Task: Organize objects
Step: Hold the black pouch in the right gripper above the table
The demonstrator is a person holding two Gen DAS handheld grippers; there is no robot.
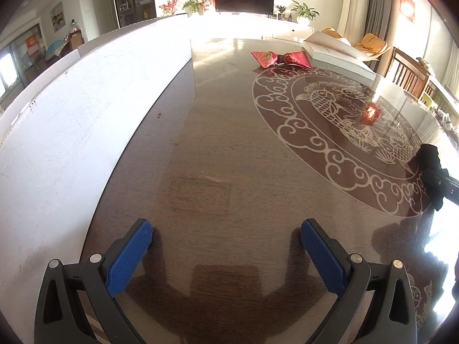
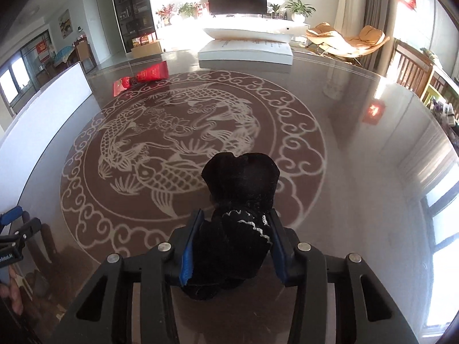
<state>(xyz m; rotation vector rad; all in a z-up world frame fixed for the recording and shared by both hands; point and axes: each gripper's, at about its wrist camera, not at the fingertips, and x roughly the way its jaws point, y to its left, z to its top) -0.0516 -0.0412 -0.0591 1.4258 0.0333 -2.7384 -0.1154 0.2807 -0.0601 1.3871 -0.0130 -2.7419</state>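
Right gripper pinching a bunched black fabric piece with white stitched trim, blue pads pressed against both sides, the bundle held over the glossy dark brown table with a pale fish-and-cloud medallion. Left gripper spread wide with nothing between its blue pads, low over bare tabletop. Large white board standing close along the left side, walling off that edge. Crinkled red foil wrapper lying beyond the medallion's far rim. Flat white box with its lid ajar at the far edge, well apart from the fabric. Black television against the far wall.
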